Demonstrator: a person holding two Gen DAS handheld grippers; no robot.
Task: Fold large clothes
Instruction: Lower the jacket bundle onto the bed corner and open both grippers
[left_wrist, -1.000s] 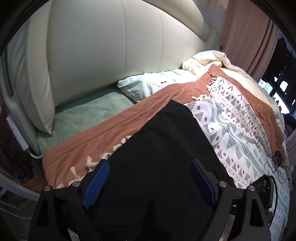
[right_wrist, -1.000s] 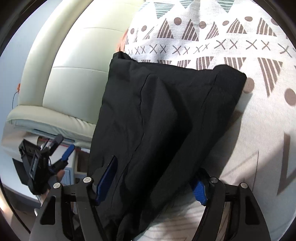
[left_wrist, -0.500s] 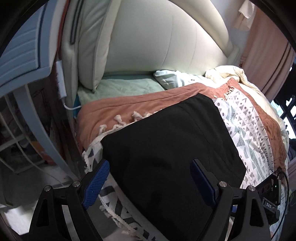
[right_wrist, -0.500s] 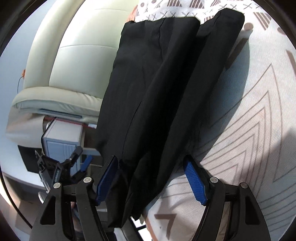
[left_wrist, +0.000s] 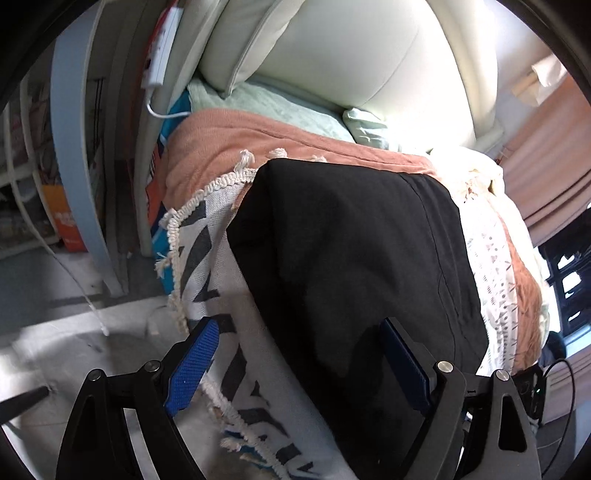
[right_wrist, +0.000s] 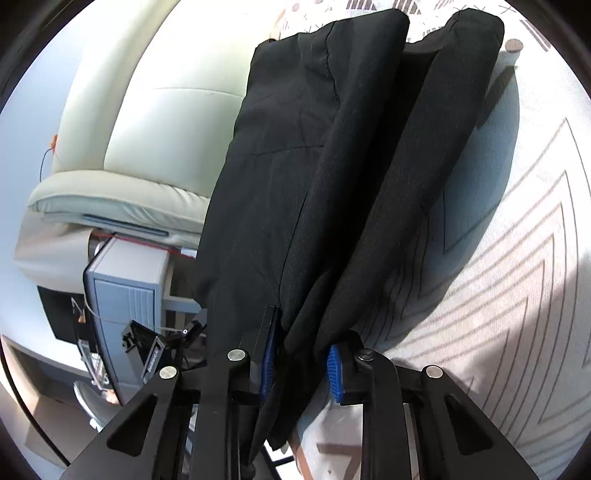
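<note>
- Now the folded black cloth garment (left_wrist: 354, 258) lies on the white patterned fringed blanket (left_wrist: 207, 236) near the bed's edge;
- left gripper (left_wrist: 299, 365) gapes wide, holding nothing;
- right gripper (right_wrist: 301, 363) pinches the garment's hem.

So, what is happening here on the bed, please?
A person is folding a black garment on a bed covered by a patterned blanket. The right hand-held gripper is shut on a bunched edge of the garment near the side of the bed. The left hand-held gripper is open, its fingers on either side of the garment's near edge without pinching it. The garment lies in thick layers, so the fold is partly done.
</note>
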